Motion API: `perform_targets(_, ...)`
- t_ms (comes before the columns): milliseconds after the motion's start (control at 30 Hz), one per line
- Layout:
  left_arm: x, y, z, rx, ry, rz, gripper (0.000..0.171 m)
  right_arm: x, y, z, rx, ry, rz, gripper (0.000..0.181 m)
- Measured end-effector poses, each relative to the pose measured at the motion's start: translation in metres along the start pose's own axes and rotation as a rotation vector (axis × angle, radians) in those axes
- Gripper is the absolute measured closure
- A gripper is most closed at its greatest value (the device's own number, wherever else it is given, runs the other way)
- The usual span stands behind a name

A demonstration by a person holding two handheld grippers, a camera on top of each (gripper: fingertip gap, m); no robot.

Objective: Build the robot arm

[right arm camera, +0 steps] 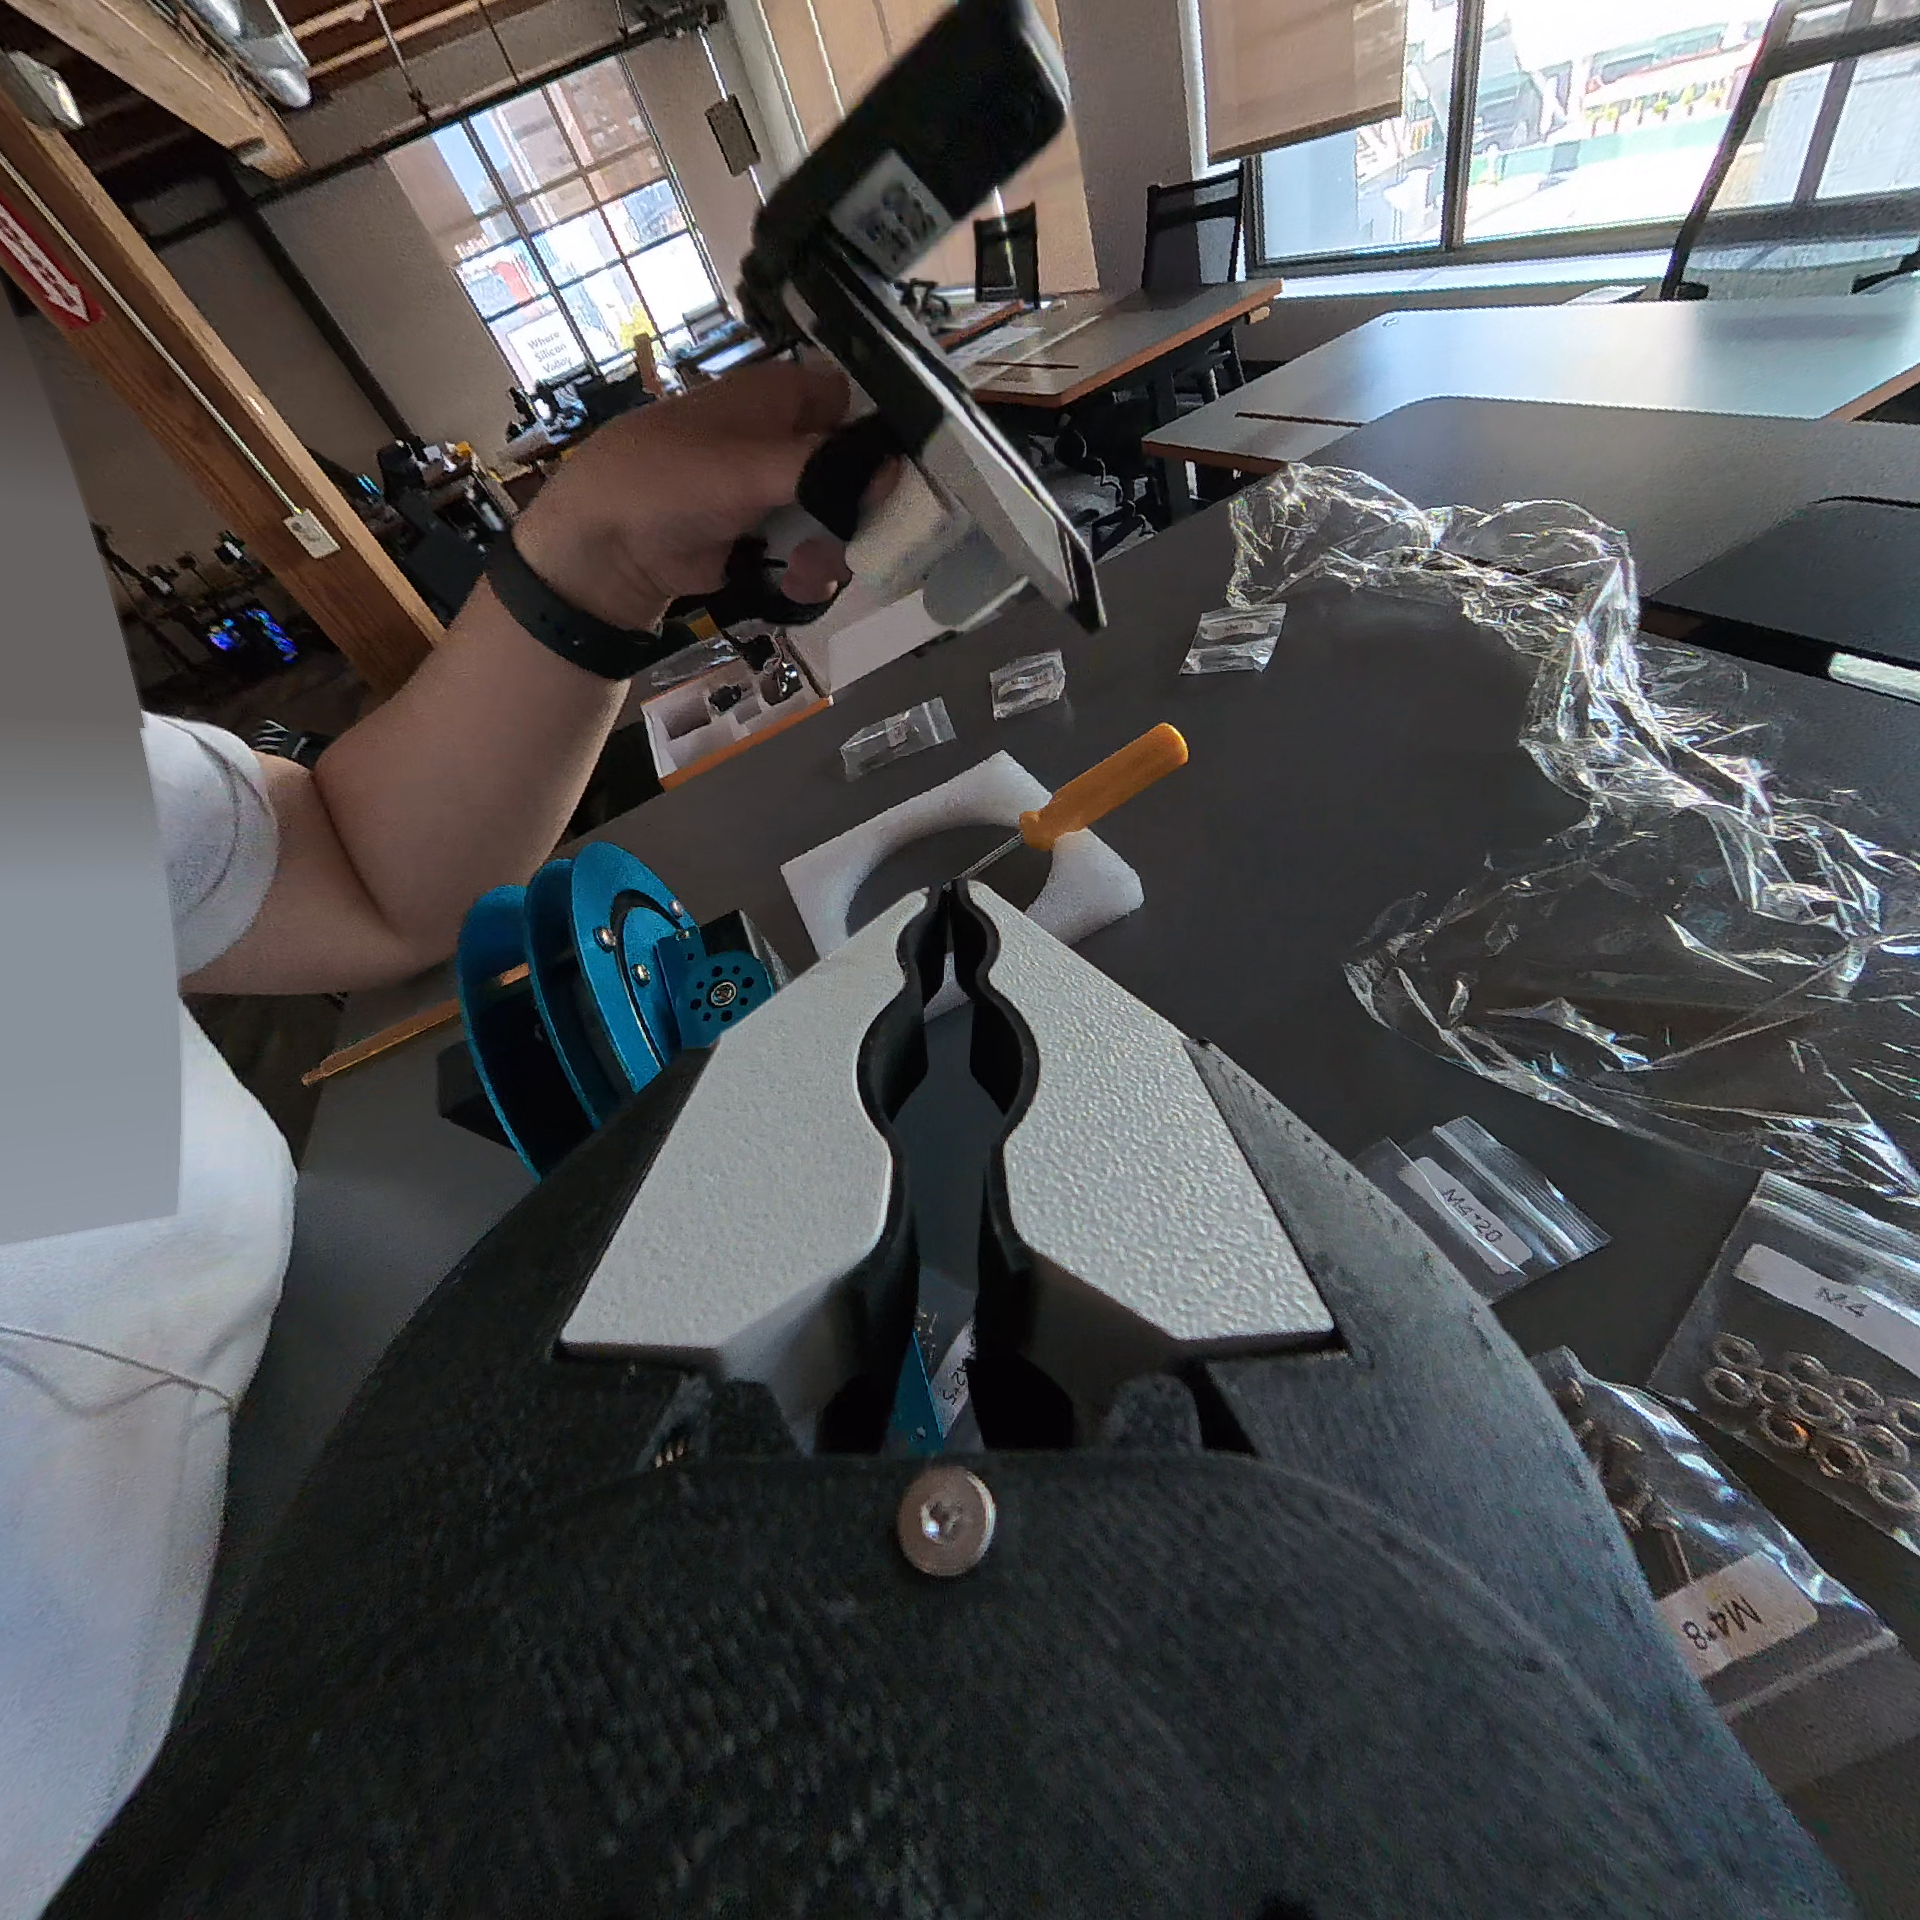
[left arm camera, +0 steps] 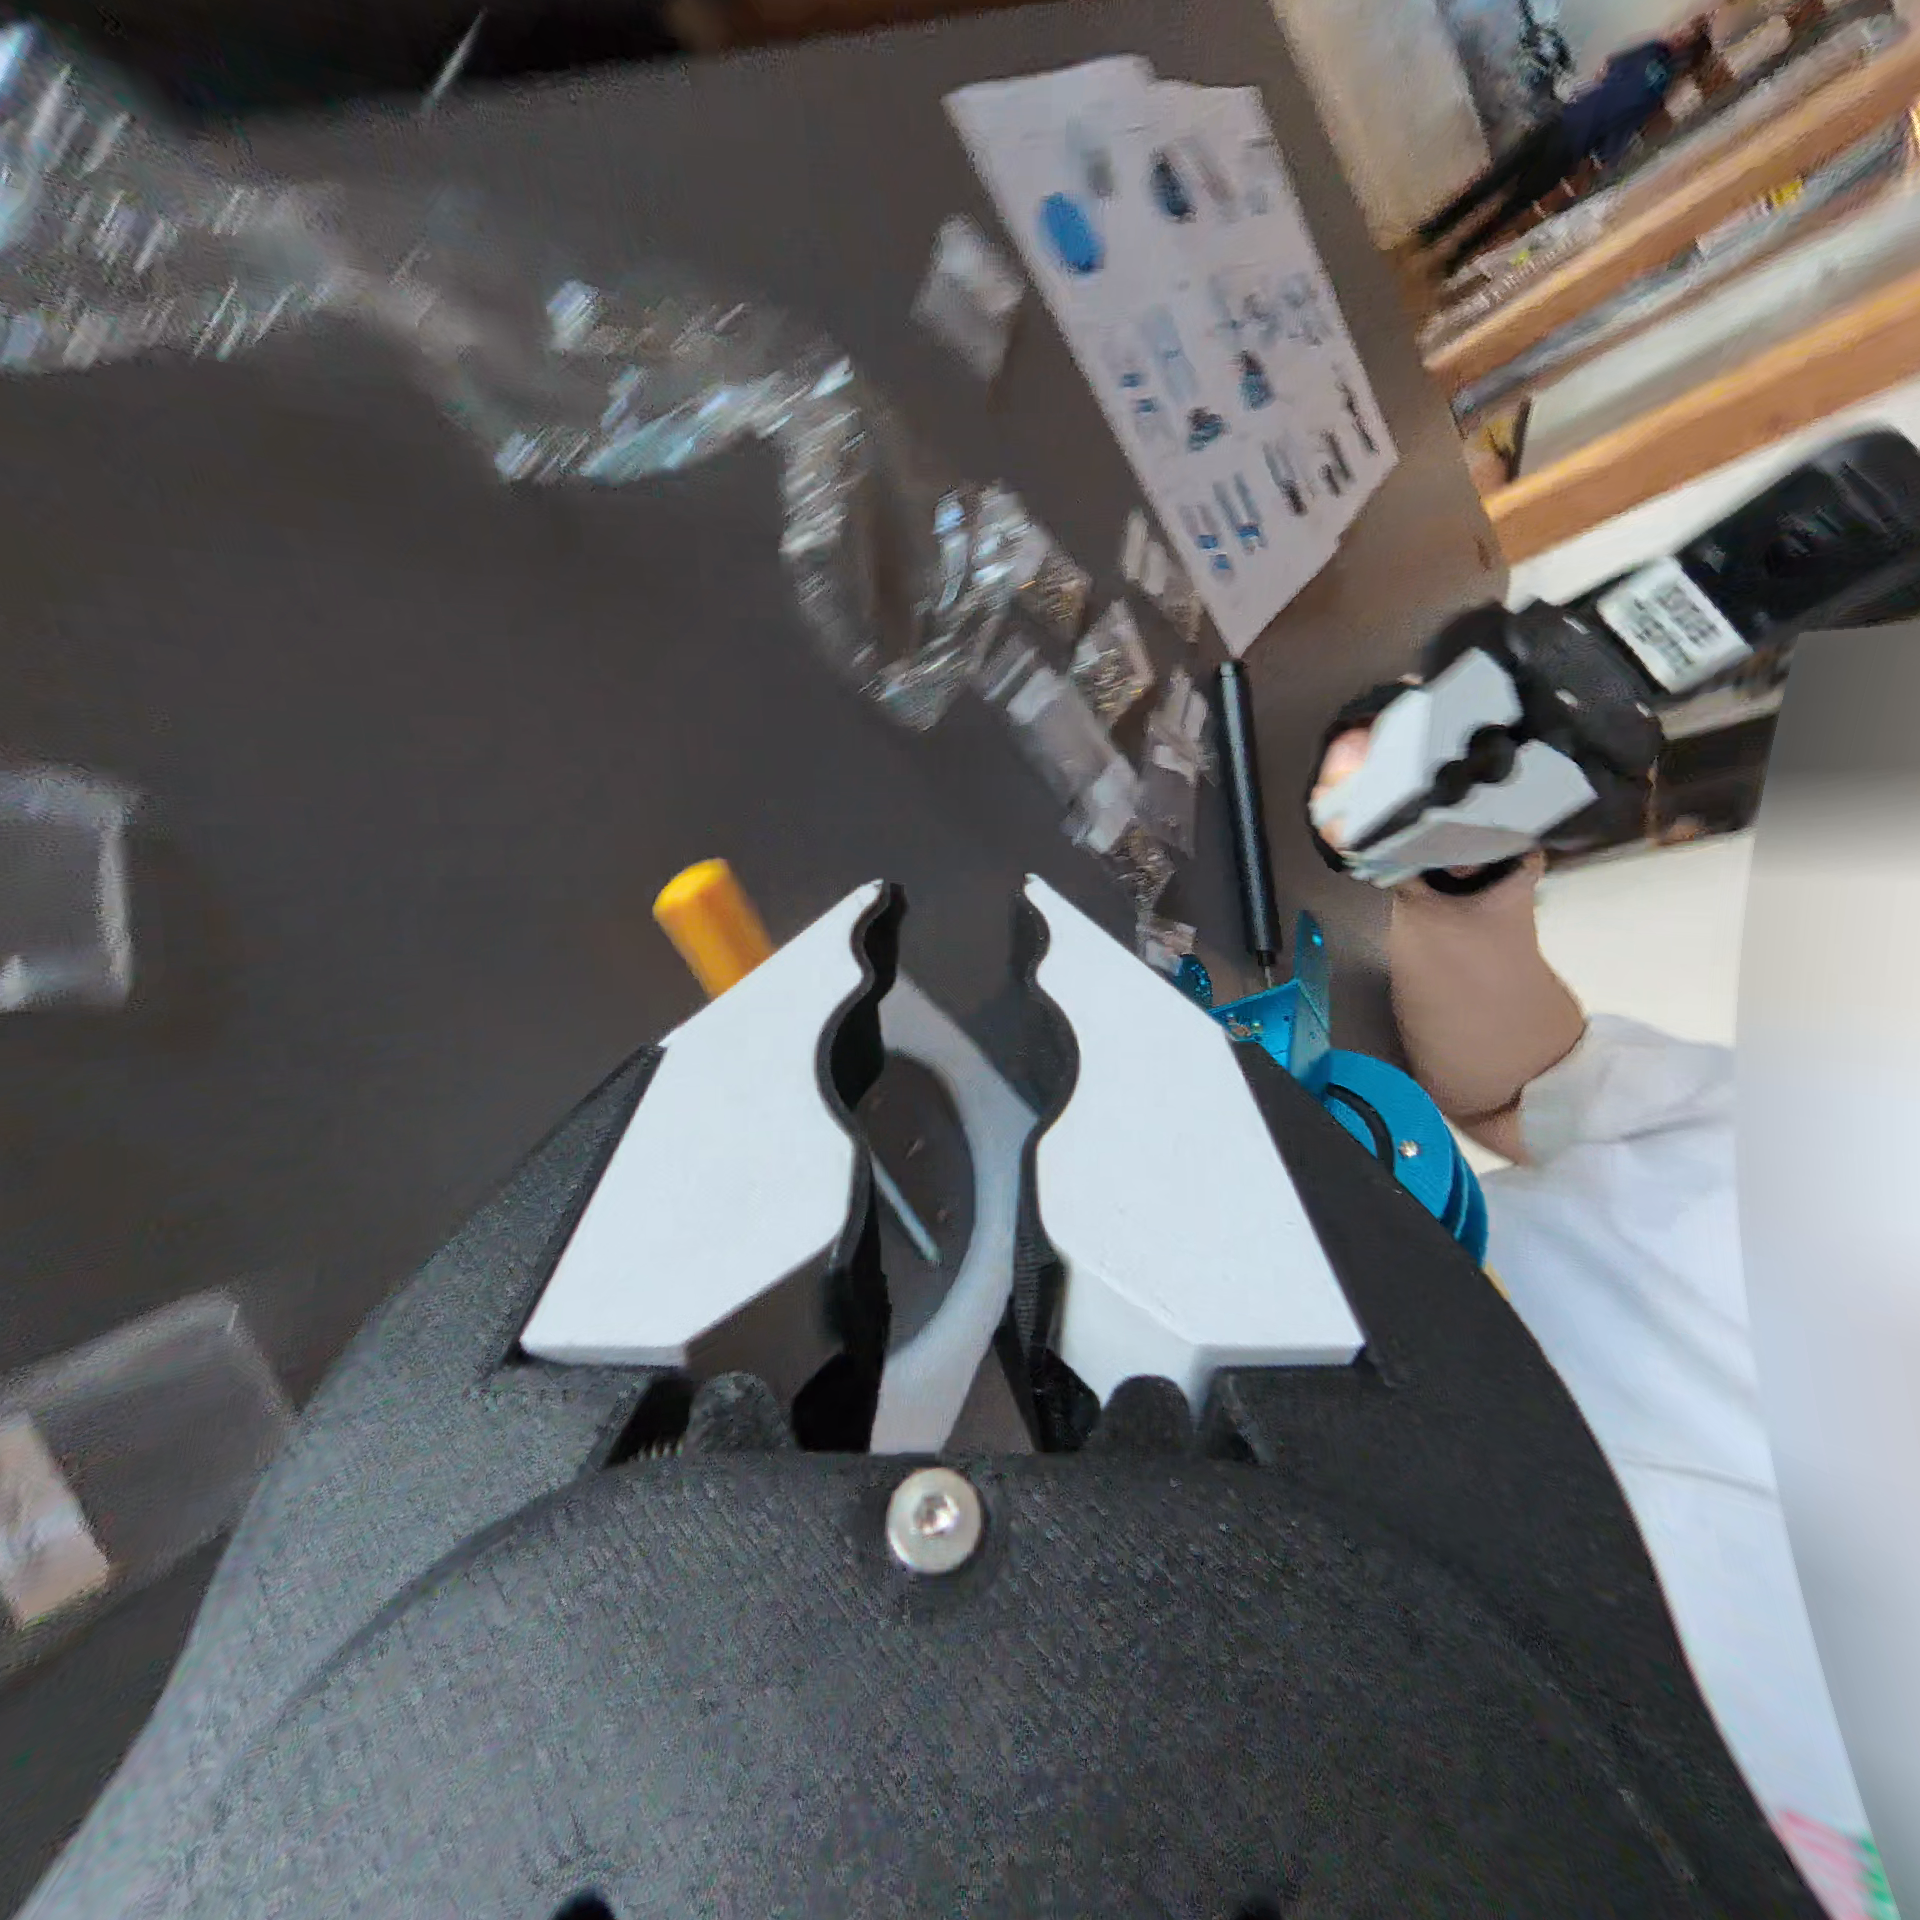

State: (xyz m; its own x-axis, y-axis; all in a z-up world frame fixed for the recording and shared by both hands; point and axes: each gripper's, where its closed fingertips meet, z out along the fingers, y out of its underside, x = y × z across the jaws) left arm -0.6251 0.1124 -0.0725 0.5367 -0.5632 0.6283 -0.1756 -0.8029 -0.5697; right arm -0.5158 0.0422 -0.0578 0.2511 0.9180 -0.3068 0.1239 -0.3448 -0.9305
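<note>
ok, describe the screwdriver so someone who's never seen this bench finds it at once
On the dark tabletop, find the white foam block with a round cut-out, just beyond the blue disc assembly. The screwdriver lies tilted across that block's corner, its thin metal shaft pointing toward the right gripper. Its orange handle is the only orange thing among clear plastic bags.

Your left wrist view looked steeply down, close over the dark desk, blurred. Your right wrist view faced low across the desk toward the windows. Both caught the orange-handled screwdriver.
</note>
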Motion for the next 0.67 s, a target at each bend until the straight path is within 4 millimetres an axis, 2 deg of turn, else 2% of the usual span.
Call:
perform_targets(67, 0.034, -0.002, 0.01, -0.007, 0.06, 0.177, 0.161, 0.001, 0.002, 0.004, -0.011, 0.012, -0.009, 0.181)
perform_targets(133, 0.07, 0.004, 0.022, -0.025, 0.2, 0.305, 0.168, 0.002, 0.007, 0.007, -0.025, 0.007, 0.001, 0.181)
perform_targets(200, 0.092, 0.014, 0.036, -0.051, 0.318, 0.352, 0.17, 0.004, 0.011, 0.009, -0.037, 0.011, 0.005, 0.181)
perform_targets(300, 0.093, 0.026, 0.058, -0.105, 0.336, 0.359, 0.169, 0.007, 0.013, 0.01, -0.045, 0.028, -0.01, 0.181)
perform_targets(367, 0.095, 0.028, 0.065, -0.098, 0.378, 0.332, 0.17, 0.009, 0.014, 0.01, -0.057, 0.043, -0.023, 0.181)
perform_targets(500, 0.103, 0.026, 0.065, -0.083, 0.582, 0.134, 0.165, 0.012, 0.014, 0.009, -0.041, 0.064, -0.068, 0.181)
perform_targets(567, 0.104, 0.023, 0.063, -0.078, 0.675, 0.032, 0.164, 0.012, 0.008, 0.007, -0.013, 0.099, -0.147, 0.181)
perform_targets(667, 0.108, 0.018, 0.063, -0.041, 0.739, -0.034, 0.164, 0.008, -0.008, -0.001, 0.048, 0.182, -0.321, 0.181)
